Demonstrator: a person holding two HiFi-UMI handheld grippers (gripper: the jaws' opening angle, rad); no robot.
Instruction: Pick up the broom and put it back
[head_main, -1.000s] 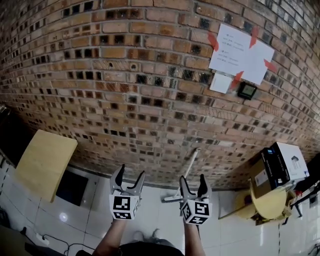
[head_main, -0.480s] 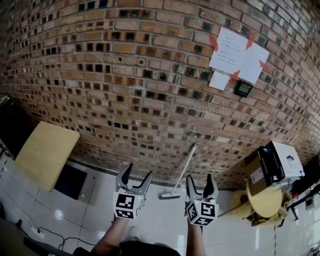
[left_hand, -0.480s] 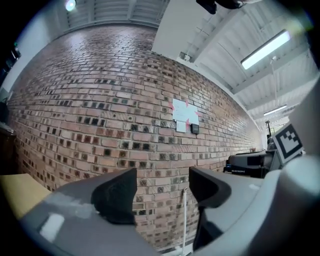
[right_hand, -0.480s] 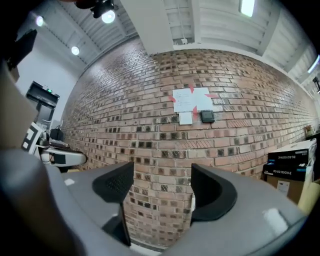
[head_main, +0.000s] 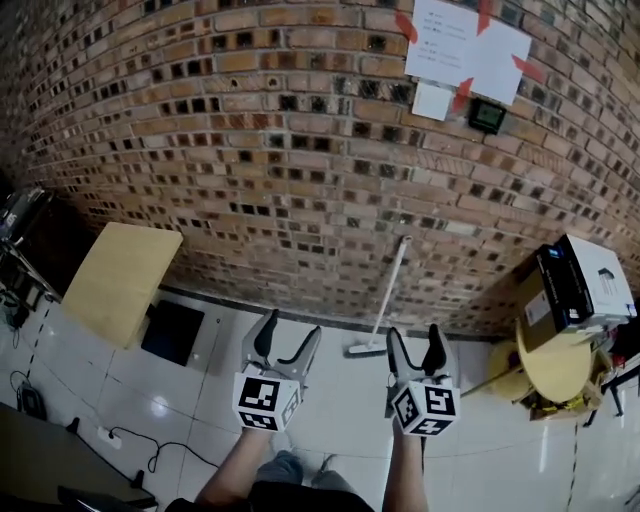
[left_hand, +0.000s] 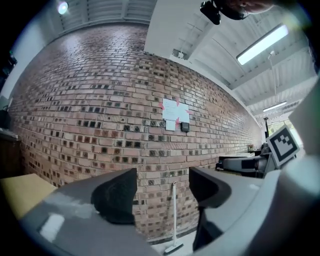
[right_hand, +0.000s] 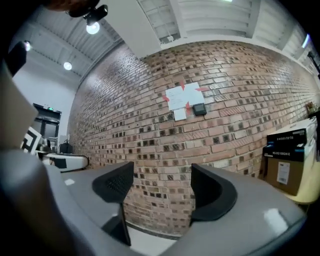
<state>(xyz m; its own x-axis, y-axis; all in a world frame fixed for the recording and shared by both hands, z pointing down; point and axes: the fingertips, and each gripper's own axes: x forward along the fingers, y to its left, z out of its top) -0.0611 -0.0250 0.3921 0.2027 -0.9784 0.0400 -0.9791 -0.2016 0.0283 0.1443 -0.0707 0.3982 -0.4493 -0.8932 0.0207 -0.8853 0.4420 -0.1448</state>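
Brick wall (head_main: 250, 150), broom (head_main: 392, 290) leaning; left tool (head_main: 290, 330), right tool (head_main: 414, 336) (jaws apart).

A: Where does the head view sit?
B: High, looking down past the left tool (head_main: 290, 328) and right tool (head_main: 414, 333) to the far brick wall (head_main: 250, 150).
A: The tool cameras?
B: Low, level, facing that wall; all three share the taped papers (head_main: 465, 45).

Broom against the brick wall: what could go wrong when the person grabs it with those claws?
The broom only leans on the brick wall; a nudge from the open left gripper or right gripper could topple it. Its thin handle might slip in the jaws. Swung around, it could strike the cardboard box at right.
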